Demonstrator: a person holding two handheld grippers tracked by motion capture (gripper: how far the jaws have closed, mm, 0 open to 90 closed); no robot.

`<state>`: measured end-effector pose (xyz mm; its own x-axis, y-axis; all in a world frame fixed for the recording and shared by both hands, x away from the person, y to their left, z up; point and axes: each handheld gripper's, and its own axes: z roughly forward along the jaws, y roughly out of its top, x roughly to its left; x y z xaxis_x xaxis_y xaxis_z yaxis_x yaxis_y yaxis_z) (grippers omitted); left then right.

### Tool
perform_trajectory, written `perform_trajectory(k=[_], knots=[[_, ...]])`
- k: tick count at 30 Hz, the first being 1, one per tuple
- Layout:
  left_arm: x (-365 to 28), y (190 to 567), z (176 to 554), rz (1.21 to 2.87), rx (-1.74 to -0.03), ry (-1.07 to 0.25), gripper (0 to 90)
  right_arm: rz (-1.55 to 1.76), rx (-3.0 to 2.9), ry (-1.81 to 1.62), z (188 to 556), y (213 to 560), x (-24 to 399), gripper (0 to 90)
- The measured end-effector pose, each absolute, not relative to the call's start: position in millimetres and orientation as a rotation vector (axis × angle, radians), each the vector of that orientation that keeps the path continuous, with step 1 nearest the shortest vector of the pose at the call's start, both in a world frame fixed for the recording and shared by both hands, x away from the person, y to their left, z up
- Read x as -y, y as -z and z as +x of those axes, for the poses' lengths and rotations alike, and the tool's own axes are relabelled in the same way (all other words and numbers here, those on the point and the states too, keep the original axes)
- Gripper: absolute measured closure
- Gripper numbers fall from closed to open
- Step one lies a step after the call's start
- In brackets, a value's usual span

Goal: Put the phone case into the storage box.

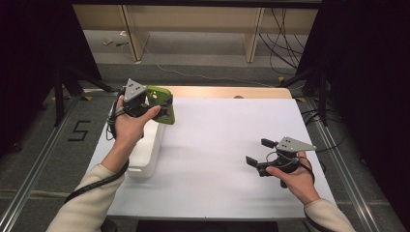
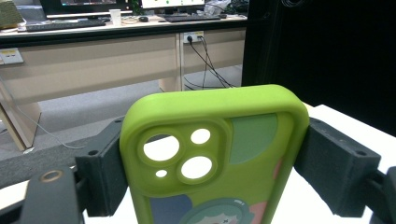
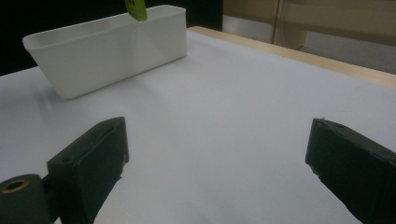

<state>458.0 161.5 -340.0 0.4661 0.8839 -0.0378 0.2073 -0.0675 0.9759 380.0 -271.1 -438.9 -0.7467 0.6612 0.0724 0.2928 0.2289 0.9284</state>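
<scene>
A lime-green phone case with camera cut-outs and a cartoon print is gripped across its width by my left gripper, held in the air above the far end of a white bin at the table's left. In the left gripper view the case stands upright between both black jaws, which press on its two sides. My right gripper hovers low over the white table at the right, jaws wide apart with nothing between them. A lower corner of the case shows above the bin in the right gripper view.
The white table top has a wooden strip along its far edge. Black curtains and stands flank both sides. Desks, cables and grey floor lie beyond the table.
</scene>
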Motion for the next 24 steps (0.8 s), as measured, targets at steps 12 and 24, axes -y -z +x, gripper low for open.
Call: perform_trajectory(k=[12,24], knots=[[-165.4,340.0,459.5,1.568,-0.991,-0.748,17.2,0.884,-2.169,-1.526,380.0,438.8,271.2,7.0],[-172.2,338.8,461.3,1.559,-1.008,-0.751,17.1,0.886,-2.172,-1.527,380.1,439.0,271.1,7.1]])
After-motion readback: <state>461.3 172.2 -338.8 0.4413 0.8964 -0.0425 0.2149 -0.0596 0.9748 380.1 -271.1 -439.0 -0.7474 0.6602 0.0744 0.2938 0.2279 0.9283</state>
